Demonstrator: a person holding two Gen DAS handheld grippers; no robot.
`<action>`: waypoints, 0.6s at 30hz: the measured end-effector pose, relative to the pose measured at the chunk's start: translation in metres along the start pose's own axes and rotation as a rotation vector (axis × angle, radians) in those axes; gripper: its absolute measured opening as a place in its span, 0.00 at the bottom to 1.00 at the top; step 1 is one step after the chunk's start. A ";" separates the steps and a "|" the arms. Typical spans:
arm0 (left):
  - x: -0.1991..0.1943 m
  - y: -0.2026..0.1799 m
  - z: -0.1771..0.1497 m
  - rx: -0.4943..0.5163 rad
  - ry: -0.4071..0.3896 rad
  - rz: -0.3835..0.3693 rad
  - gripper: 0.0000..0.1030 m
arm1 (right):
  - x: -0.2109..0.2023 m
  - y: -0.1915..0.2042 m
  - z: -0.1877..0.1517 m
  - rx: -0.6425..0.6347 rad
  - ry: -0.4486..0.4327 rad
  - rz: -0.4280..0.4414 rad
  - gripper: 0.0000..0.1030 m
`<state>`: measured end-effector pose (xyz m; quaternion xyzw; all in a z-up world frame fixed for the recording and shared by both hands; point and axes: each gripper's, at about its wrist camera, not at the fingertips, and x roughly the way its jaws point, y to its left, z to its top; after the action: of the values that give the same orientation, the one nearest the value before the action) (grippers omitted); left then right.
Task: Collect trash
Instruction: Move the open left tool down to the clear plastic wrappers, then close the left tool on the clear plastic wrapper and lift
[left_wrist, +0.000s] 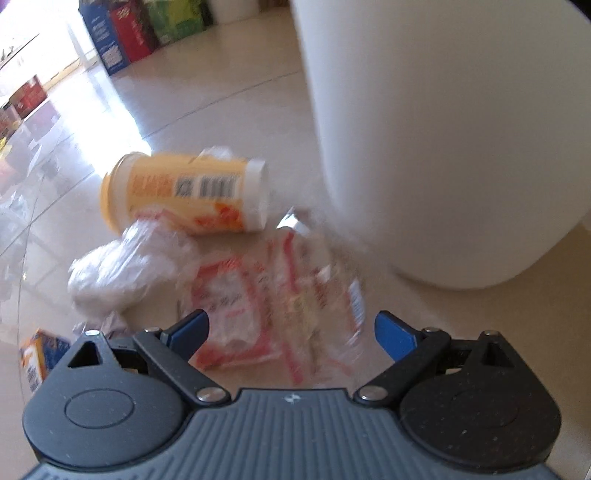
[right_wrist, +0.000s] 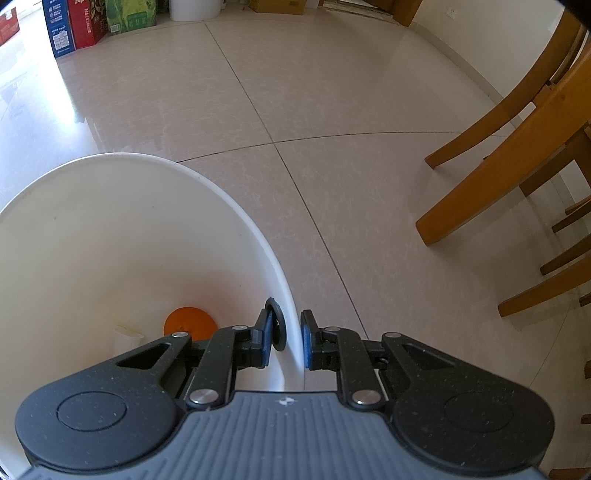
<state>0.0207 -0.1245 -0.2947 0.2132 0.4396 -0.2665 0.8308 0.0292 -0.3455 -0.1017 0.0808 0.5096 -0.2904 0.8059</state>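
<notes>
Floor: on pale glossy tile (right_wrist: 229, 122), wooden chair legs (right_wrist: 480, 177) right
Bin (right_wrist: 122, 236): right claw (right_wrist: 288, 339) clamped on rim
Left claw (left_wrist: 291, 332): wide over wrapper (left_wrist: 266, 306), cup (left_wrist: 184, 195) beyond

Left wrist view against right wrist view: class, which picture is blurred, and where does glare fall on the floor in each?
Left wrist view: smeared by motion, the yellow cup and clear wrapper soft-edged, strong window glare washing out the tiled floor at upper left. Right wrist view: sharp throughout, milder glare at left on the floor, tile lines bowed by the fisheye, the white bin rim crisp.
</notes>
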 end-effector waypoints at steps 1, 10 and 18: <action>0.001 -0.005 0.002 0.016 -0.007 -0.006 0.92 | 0.000 0.000 0.000 0.000 -0.001 0.000 0.19; 0.024 -0.011 0.019 0.000 0.025 -0.006 0.61 | -0.001 0.001 0.000 -0.004 -0.001 -0.002 0.19; 0.028 0.008 0.025 -0.075 0.055 -0.095 0.34 | -0.001 0.000 0.000 -0.002 -0.001 -0.001 0.19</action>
<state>0.0547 -0.1401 -0.3047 0.1681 0.4815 -0.2830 0.8123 0.0292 -0.3452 -0.1010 0.0797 0.5096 -0.2904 0.8060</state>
